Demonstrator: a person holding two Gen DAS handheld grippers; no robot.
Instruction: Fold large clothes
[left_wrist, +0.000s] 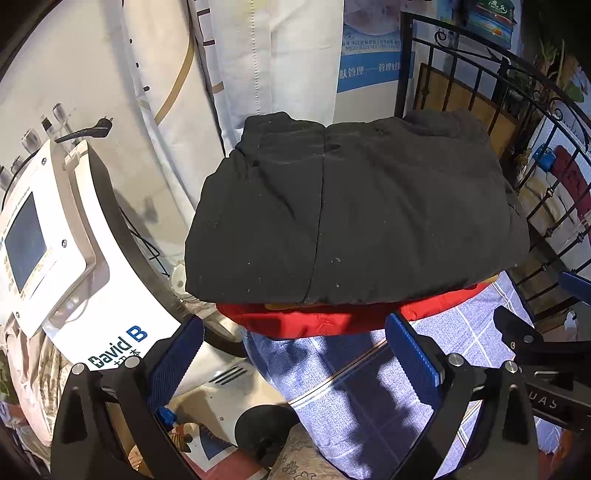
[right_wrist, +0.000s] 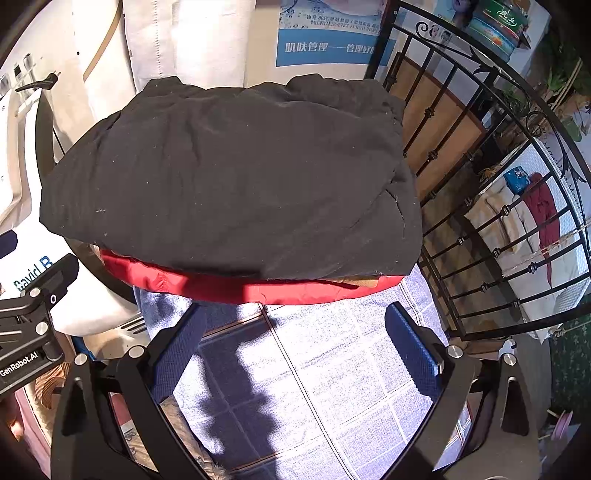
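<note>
We hold both grippers wide open with nothing between the fingers: the left gripper (left_wrist: 295, 354) and right gripper (right_wrist: 295, 343) hover over the checked cloth (right_wrist: 332, 369). Ahead of both sets of fingertips, the folded black coat (left_wrist: 347, 214) lies on a red garment (left_wrist: 325, 321), apart from the fingers.

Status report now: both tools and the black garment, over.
Left tool open, empty. Right tool open, empty. Black garment folded, lying on red garment. Nothing blocking.

Black jacket (left_wrist: 354, 206) looks like matt, lint-speckled cloth; the red garment (right_wrist: 229, 286) underneath is shinier, smoother fabric. Checked cloth (right_wrist: 332, 369) looks woven, railing (right_wrist: 480, 206) black metal.
</note>
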